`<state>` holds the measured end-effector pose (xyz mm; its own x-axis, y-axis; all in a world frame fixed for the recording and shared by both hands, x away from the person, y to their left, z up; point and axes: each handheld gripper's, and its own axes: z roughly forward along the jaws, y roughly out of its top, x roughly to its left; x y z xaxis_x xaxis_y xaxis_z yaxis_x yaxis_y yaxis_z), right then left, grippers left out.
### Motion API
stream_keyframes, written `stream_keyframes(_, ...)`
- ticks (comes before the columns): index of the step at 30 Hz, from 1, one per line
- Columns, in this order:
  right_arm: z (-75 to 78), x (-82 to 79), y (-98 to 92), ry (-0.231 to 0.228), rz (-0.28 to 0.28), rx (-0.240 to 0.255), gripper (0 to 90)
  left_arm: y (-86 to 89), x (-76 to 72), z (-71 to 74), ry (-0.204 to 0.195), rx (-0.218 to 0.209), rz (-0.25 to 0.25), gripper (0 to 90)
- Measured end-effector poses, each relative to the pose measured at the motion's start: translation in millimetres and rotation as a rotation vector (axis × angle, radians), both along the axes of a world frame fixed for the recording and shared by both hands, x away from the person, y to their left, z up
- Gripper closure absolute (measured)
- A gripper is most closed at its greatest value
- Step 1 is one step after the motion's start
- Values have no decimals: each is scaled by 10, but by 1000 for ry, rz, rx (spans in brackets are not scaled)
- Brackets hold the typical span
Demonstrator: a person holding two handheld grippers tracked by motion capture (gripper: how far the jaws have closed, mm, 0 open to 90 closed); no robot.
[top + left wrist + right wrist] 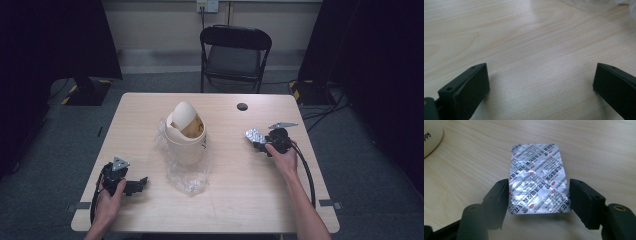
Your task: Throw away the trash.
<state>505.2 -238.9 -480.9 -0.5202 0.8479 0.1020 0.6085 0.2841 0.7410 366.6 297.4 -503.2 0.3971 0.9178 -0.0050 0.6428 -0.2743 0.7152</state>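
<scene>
- Your left hand-held gripper [135, 186] rests low on the left of the tabletop [250, 200], jaws wide, holding nothing.
- In the middle stands one small cream bin [186, 134] with a swing lid, on one clear plastic bag [187, 176].
- Your right hand-held gripper [260, 142] pinches one silver pill sheet [537, 178] by its two long edges, to the right of the bin.
- The sheet is thin and slick. I think it could bend or slip out if you squeeze too hard or tilt fast.
- The lid could swing and knock the sheet away, or the light bin could tip.
- One black chair [235, 55] stands behind the table.
</scene>
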Motion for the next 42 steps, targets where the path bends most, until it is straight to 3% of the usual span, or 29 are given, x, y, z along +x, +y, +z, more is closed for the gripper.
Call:
stream_keyframes(9, 51, -49, 60, 2, 11, 51, 341, 0, 0, 0, 0, 0, 0, 0)
stream_keyframes(16, 172, -155, 109, -22, 30, 95, 342, 1, -1, 0, 0, 1, -1, 0)
stream_keyframes(35, 371, -300, 274, -66, 104, 137, 342, 1, -1, 0, 0, 0, -1, 0)
stream_keyframes(42, 519, -355, 403, -72, 146, 155, 342, 1, -1, 0, 0, 0, -1, 0)
